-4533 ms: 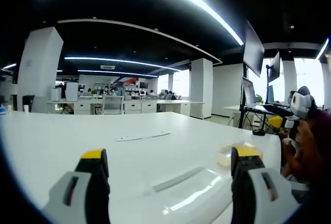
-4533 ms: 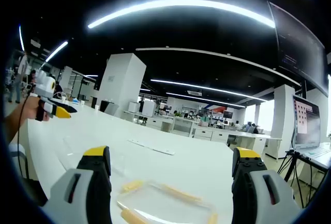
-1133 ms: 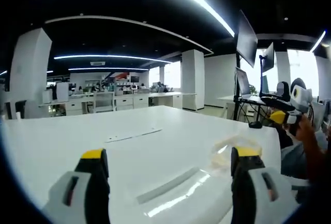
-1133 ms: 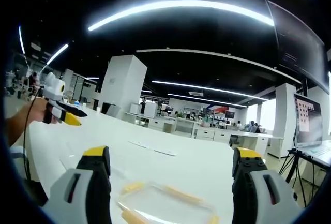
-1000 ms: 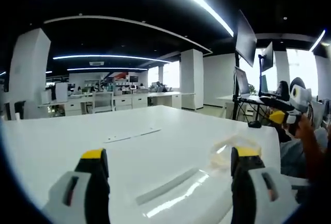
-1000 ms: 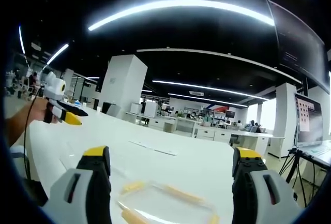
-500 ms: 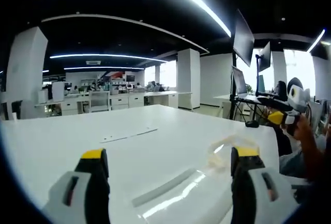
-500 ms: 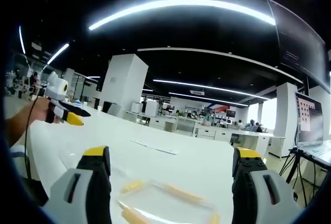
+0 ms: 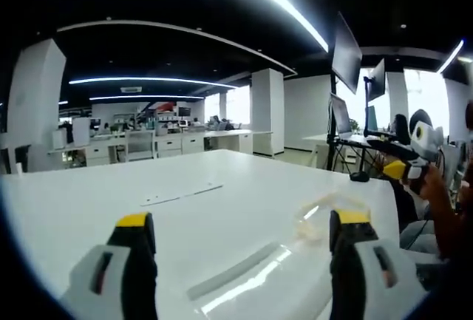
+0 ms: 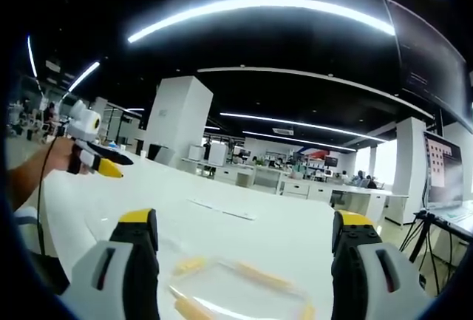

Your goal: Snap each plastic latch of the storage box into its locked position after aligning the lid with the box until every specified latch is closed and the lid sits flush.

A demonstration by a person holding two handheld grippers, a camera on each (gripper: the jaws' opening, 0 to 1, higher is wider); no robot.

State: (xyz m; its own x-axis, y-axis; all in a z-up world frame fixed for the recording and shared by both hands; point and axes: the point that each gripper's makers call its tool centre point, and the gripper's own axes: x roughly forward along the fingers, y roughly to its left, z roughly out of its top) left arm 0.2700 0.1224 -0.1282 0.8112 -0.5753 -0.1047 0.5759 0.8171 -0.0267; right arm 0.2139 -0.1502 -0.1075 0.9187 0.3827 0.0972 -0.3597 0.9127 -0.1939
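A long white table (image 9: pixel 89 209) runs through an open-plan office, and on it lies the clear plastic storage box (image 10: pixel 236 290) with yellow latches (image 10: pixel 189 264), sitting low between the spread jaws of the right gripper (image 10: pixel 240 268), which is released and holds nothing. In the left gripper view the box (image 9: pixel 325 213) lies just beyond that gripper's right jaw, with what looks like the transparent lid (image 9: pixel 244 279) lying flat on the table between the jaws of the left gripper (image 9: pixel 236 261), likewise parted and empty. A thin flat strip (image 9: pixel 181 192) lies farther up the table. The box looks light, stiff and slick, likely to skate on the smooth top if pushed from one side, so steadying its rim with one gripper while the other presses each yellow latch at its outer lip seems the sound hold.
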